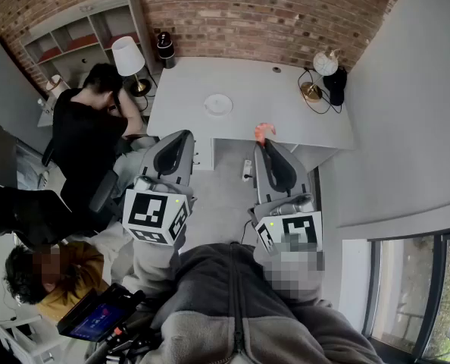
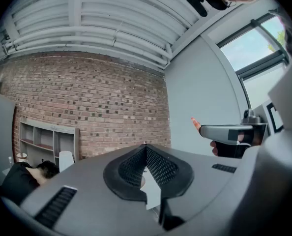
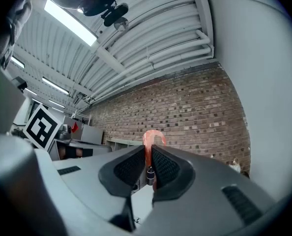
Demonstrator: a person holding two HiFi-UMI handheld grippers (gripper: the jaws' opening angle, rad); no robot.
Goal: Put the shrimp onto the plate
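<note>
Held side by side before the chest and tilted upward, the left tongs (image 1: pixel 185 135) were closed tip to tip on nothing, while the right tongs (image 1: pixel 266 144) pinched the shrimp (image 1: pixel 264 131).

Probably office: brick wall (image 1: pixel 270 14), desk (image 1: pixel 285 108), shelves (image 1: pixel 81 32)

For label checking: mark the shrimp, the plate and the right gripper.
shrimp (image 1: pixel 263 131), head view, its curved pink body.
plate (image 1: pixel 218 105), head view, its bare centre.
right gripper (image 3: pixel 149 151), right gripper view, midway between the fingertips.
</note>
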